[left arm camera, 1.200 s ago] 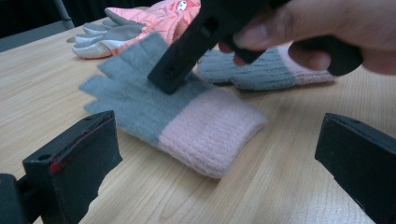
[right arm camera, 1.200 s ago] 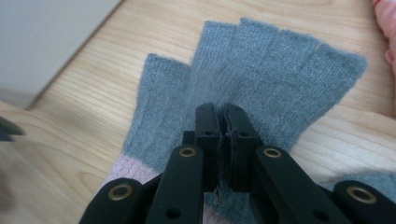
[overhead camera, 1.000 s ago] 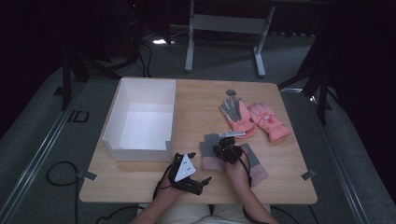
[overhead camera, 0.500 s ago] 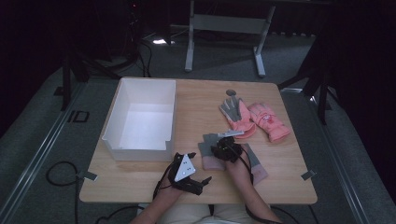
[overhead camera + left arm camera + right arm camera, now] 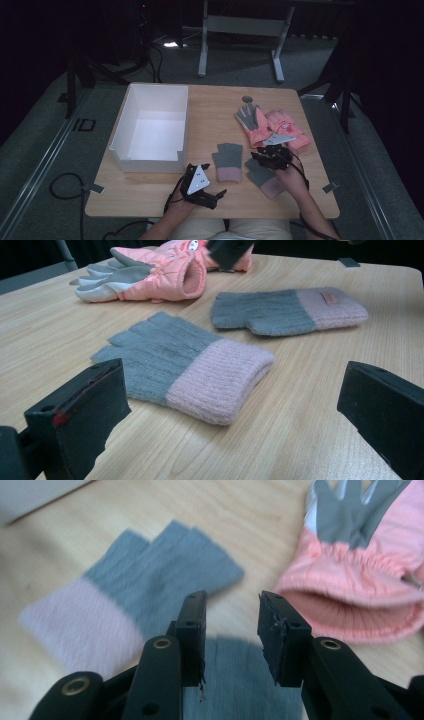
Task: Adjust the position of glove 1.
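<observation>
Two grey knit gloves with pink cuffs lie flat near the table's front edge: one (image 5: 228, 160) (image 5: 185, 365) (image 5: 150, 575) left of the other (image 5: 265, 179) (image 5: 290, 310) (image 5: 240, 680). My right gripper (image 5: 262, 156) (image 5: 232, 600) hovers over the right-hand one. Its jaws have just been opening and stand partly apart with nothing between them. My left gripper (image 5: 216, 197) (image 5: 232, 385) rests at the front edge, wide open, facing the left knit glove's cuff. Two pink ski gloves (image 5: 272, 127) (image 5: 150, 275) (image 5: 350, 580) lie beyond.
A white open box (image 5: 120, 145) stands on the left half of the table, empty inside. A small dark round mark (image 5: 247, 99) sits near the far edge. Bare wood lies between the box and the gloves.
My right gripper has moved to the right, from over the left knit glove to over the right one, and its jaws have parted. The left gripper has kept still.
</observation>
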`<state>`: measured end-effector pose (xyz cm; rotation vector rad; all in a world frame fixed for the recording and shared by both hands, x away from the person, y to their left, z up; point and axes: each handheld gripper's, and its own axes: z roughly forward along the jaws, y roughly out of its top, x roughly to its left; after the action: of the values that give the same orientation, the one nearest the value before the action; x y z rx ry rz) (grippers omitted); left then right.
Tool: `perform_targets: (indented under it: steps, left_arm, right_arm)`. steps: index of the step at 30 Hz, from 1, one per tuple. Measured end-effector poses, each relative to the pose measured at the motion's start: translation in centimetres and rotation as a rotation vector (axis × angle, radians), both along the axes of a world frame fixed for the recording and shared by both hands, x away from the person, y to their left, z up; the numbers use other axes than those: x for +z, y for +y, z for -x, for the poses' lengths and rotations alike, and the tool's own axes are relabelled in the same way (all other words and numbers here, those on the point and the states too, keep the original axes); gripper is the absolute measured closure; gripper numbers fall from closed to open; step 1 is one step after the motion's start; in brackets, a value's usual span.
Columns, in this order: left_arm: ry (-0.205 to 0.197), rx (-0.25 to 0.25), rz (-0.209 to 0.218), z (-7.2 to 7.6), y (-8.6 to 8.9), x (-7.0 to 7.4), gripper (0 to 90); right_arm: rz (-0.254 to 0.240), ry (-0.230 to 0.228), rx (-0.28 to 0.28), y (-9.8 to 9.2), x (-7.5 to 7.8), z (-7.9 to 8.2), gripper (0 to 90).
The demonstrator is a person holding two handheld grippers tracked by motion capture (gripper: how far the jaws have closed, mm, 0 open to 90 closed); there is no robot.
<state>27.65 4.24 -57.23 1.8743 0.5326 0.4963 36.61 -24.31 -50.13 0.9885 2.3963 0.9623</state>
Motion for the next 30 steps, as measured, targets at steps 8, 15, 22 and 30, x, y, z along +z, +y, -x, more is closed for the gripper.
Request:
perform_targets:
  steps: [8, 15, 22, 30]
  left_arm:
    - [0.001, 0.005, -0.004, 0.0, 0.0, 0.0, 0.0]
    - [0.001, 0.005, -0.004, 0.0, 0.0, 0.0, 0.0]
    - [-0.001, 0.006, -0.002, 0.0, 0.0, 0.0, 0.0]
    - [0.001, 0.006, -0.004, 0.0, 0.0, 0.0, 0.0]
  right_arm:
    - [0.036, 0.071, 0.055, -2.9, -1.5, 1.3, 63.4]
    - [0.046, 0.128, 0.060, -4.1, -3.1, 1.8, 63.4]
    - [0.049, 0.165, 0.083, -4.6, -4.2, 1.6, 65.7]
    - [0.070, 0.155, 0.058, -4.3, -4.2, 1.7, 81.9]
